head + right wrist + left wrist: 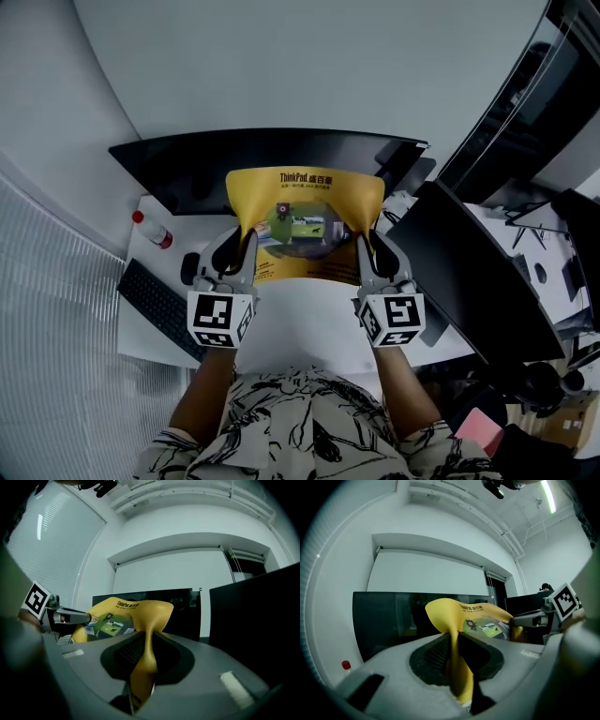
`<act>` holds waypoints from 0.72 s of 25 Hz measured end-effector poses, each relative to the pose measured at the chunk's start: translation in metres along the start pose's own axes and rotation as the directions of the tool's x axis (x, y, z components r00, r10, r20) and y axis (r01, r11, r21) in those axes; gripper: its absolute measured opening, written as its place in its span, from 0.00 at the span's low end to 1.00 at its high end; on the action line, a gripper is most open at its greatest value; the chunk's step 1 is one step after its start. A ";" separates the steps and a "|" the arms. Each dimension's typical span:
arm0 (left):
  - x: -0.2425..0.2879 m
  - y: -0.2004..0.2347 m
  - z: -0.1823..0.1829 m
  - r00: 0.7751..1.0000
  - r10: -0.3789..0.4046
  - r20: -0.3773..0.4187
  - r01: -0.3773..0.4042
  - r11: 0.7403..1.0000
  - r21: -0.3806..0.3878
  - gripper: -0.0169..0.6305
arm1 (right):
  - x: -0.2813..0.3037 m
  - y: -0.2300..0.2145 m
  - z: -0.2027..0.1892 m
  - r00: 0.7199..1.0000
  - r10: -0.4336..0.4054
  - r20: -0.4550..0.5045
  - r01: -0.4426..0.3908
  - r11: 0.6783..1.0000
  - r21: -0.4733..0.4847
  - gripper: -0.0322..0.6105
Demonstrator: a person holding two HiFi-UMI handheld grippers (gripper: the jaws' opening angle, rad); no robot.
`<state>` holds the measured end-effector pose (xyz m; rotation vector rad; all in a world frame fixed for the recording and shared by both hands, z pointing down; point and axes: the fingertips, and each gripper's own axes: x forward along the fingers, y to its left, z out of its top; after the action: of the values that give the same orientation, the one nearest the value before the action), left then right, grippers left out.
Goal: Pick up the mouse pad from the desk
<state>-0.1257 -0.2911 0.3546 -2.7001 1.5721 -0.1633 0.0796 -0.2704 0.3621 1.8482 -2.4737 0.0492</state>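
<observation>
The yellow mouse pad [305,220] with a printed picture hangs in the air above the white desk [309,328], sagging between both grippers. My left gripper [247,246] is shut on its left edge, my right gripper [361,246] on its right edge. In the left gripper view the yellow mouse pad [457,663] is pinched upright between the dark pads, and the right gripper [534,618] shows beyond it. In the right gripper view the mouse pad [145,663] is clamped the same way, with the left gripper [70,617] at the far side.
A wide dark monitor [272,155] stands behind the pad. A second dark screen [473,272] angles in at the right. A black keyboard [159,309], a black mouse [190,267] and a red-capped bottle [155,230] lie at the left.
</observation>
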 end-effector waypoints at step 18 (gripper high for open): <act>-0.019 0.012 0.065 0.991 0.027 0.129 -0.033 0.998 0.049 0.14 | -0.010 0.012 0.075 0.988 0.036 0.150 -0.029 0.998 -0.046 0.17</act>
<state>-0.1386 -0.2834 0.2874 -2.5905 1.5499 -0.0280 0.0688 -0.2616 0.2871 1.8593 -2.5800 -0.1483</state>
